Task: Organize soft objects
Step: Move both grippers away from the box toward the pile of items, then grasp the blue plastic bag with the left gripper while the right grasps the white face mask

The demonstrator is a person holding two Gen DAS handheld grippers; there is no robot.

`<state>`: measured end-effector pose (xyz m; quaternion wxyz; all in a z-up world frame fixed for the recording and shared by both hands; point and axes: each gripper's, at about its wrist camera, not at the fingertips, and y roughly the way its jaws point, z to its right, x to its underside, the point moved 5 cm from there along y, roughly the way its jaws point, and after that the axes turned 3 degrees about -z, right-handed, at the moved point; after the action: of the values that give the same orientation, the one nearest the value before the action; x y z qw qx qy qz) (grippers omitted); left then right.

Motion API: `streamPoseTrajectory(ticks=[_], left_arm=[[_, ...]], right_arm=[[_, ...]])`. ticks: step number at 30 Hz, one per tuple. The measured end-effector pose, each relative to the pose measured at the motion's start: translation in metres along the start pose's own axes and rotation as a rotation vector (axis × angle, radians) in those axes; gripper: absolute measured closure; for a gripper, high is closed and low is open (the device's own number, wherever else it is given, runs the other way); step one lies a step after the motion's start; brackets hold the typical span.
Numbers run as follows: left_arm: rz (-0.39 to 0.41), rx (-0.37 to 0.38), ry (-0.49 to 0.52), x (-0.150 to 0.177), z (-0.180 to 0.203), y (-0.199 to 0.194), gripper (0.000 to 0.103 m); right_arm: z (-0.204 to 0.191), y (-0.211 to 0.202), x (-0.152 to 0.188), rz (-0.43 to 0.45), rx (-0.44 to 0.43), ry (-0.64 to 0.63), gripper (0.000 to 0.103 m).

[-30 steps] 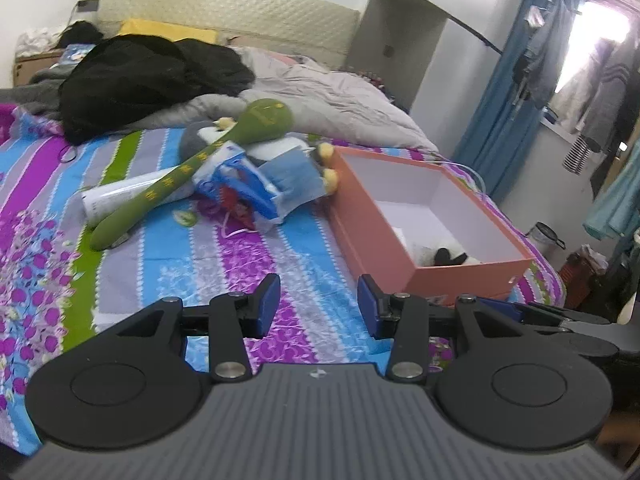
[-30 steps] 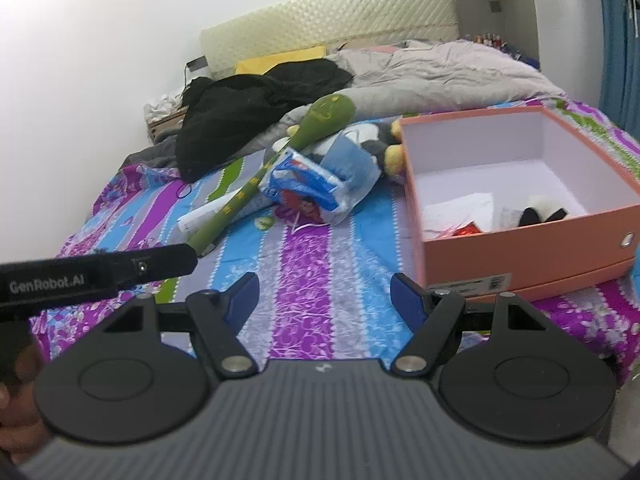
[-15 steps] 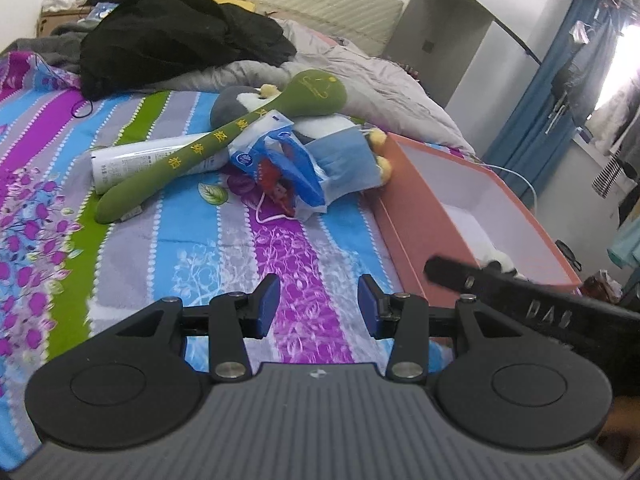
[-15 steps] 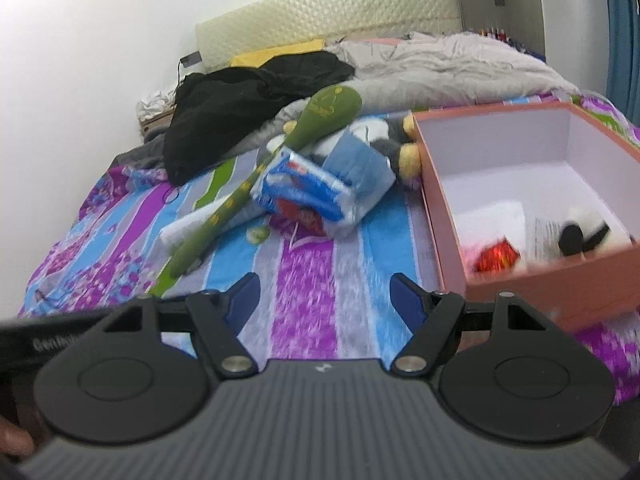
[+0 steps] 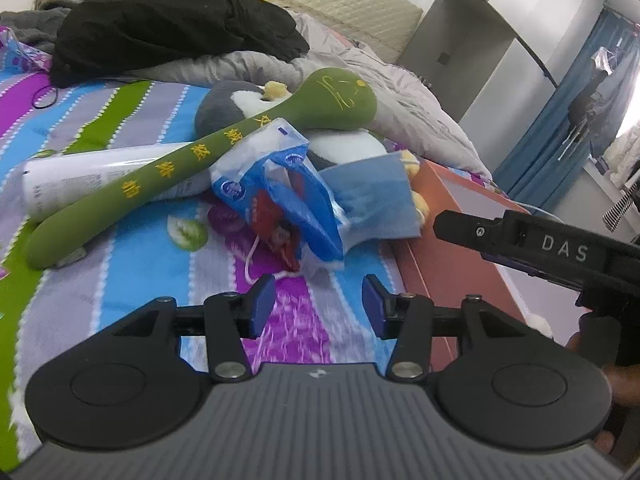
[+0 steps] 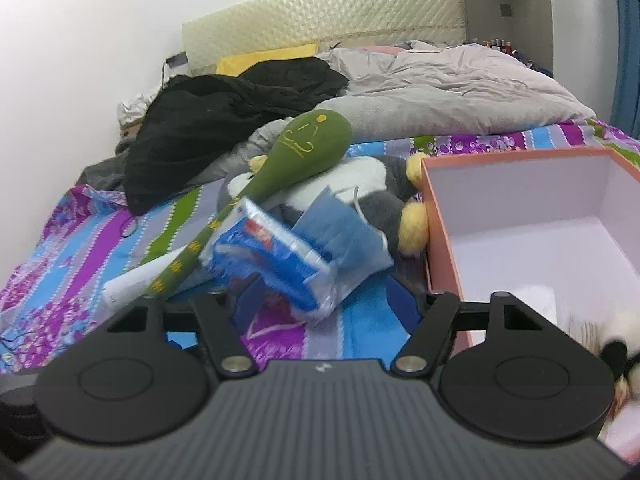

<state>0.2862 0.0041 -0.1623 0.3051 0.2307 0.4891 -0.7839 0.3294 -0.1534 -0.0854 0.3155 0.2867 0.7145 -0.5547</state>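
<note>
The orange box (image 6: pixel 440 240) stands open on the striped bedcover (image 5: pixel 132 280), with a small black-and-white plush (image 6: pixel 624 340) inside it; just beside it lies the heap: green plush mallet (image 5: pixel 192 160) with yellow characters, blue plastic bag (image 5: pixel 280 200), grey penguin plush (image 5: pixel 240 100). The right gripper (image 6: pixel 324 292), marked "DAS", has been closing, its jaws apart around the bag's edge; whether they touch it I cannot tell. The left gripper (image 5: pixel 318 302) has just been opening and holds nothing above the bedcover
</note>
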Motion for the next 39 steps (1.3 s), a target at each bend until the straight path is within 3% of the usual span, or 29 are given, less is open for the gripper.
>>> streamPoseTrajectory(ticks=[8, 16, 21, 24, 27, 29, 31, 39], left_arm=[[-0.006, 0.039, -0.079, -0.028, -0.006, 0.059, 0.045], [-0.036, 0.043, -0.181, -0.038, -0.016, 0.109, 0.044], [-0.039, 0.028, -0.210, -0.043, -0.015, 0.129, 0.044], [-0.034, 0.031, -0.239, -0.044, -0.017, 0.132, 0.045], [-0.031, 0.021, -0.242, -0.045, -0.017, 0.134, 0.055], [-0.032, 0.021, -0.235, -0.043, -0.018, 0.133, 0.071], [-0.033, 0.024, -0.230, -0.043, -0.018, 0.131, 0.077], [-0.016, 0.022, -0.131, -0.044, -0.008, 0.095, 0.082]], right_arm=[[0.010, 0.052, -0.028, -0.048, 0.001, -0.024, 0.036], [0.005, 0.094, -0.040, -0.071, 0.056, -0.109, 0.038], [0.008, 0.110, -0.043, -0.099, 0.082, -0.125, 0.059], [0.010, 0.112, -0.045, -0.102, 0.085, -0.128, 0.079], [0.011, 0.109, -0.044, -0.103, 0.077, -0.128, 0.093], [0.009, 0.106, -0.042, -0.102, 0.072, -0.137, 0.096], [0.007, 0.102, -0.041, -0.099, 0.071, -0.140, 0.097], [0.001, 0.079, -0.034, -0.074, 0.064, -0.128, 0.098]])
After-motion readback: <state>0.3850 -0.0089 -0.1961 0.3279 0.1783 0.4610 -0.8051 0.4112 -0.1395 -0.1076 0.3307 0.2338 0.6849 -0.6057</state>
